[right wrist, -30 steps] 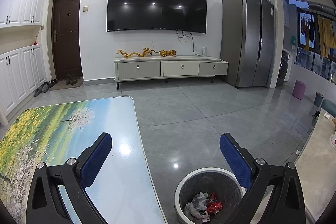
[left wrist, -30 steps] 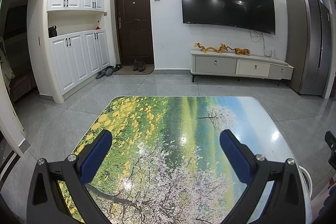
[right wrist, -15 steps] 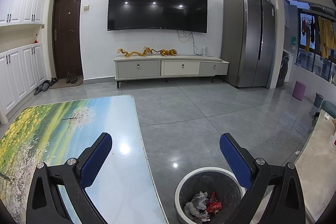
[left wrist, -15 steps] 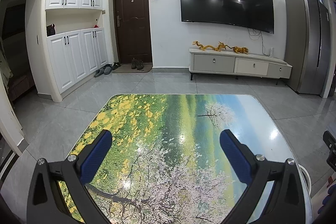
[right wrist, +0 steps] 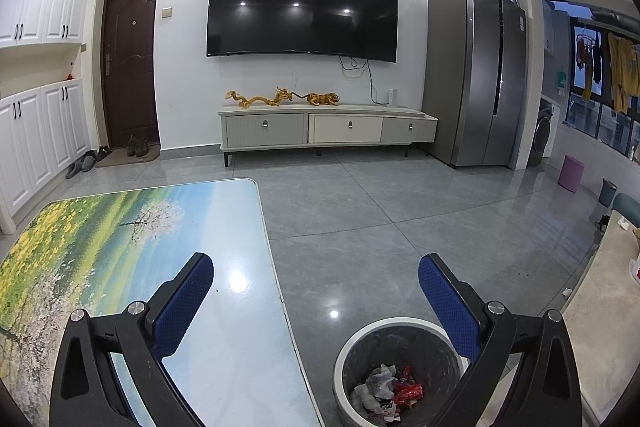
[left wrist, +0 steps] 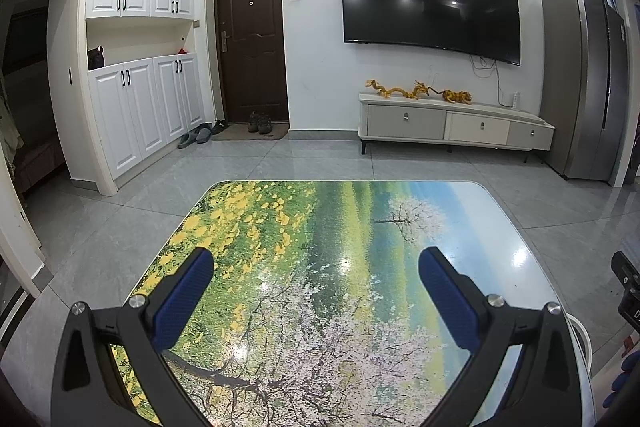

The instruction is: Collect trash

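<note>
Both grippers empty; trash [right wrist: 390, 389] below right gripper [right wrist: 316, 277].

Round, upright trash bin [right wrist: 400, 355] with pale rim and dark liner, standing on the floor at 5 o'clock in the right wrist view; crumpled grey and red wrappers [right wrist: 390, 389] lie at its bottom.

Our left black plastic two-finger gripper [left wrist: 312, 267] carries dimpled blue rubber pads [left wrist: 182, 297] on angled black arms, with triangular cut-outs in the frame and two silver round-head screws per side. Our right black plastic two-finger gripper [right wrist: 314, 267] is the same build: blue textured pads [right wrist: 450, 303], silver screws, matte black frame.
</note>
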{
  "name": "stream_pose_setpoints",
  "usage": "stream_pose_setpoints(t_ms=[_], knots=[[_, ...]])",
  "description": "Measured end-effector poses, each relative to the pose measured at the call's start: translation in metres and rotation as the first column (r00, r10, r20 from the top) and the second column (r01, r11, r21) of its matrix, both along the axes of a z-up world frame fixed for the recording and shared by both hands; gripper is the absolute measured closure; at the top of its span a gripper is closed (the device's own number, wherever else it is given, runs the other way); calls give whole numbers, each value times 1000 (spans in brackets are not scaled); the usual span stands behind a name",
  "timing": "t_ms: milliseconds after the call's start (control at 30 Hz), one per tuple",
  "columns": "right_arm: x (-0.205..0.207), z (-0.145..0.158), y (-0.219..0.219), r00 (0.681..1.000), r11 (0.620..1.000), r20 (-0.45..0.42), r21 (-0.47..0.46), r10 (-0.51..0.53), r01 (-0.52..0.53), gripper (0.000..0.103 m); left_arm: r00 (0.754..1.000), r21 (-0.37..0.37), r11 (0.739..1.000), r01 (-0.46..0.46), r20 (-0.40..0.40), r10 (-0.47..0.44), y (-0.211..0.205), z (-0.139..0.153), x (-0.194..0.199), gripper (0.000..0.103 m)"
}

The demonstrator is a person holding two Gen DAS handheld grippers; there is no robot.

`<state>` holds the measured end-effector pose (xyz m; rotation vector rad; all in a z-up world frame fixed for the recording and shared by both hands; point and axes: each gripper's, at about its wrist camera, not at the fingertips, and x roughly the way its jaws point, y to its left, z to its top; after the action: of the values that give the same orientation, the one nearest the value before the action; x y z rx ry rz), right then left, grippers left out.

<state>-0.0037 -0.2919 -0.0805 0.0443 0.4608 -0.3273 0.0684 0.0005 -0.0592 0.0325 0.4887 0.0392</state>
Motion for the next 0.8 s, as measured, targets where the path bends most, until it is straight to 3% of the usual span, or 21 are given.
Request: stream_pose_setpoints(t_ms=[800], knots=[[0, 0, -2, 1000, 1000, 3, -1, 2, -2, 0, 1000, -4, 1000, 11, -4, -11, -2, 0, 0, 0]])
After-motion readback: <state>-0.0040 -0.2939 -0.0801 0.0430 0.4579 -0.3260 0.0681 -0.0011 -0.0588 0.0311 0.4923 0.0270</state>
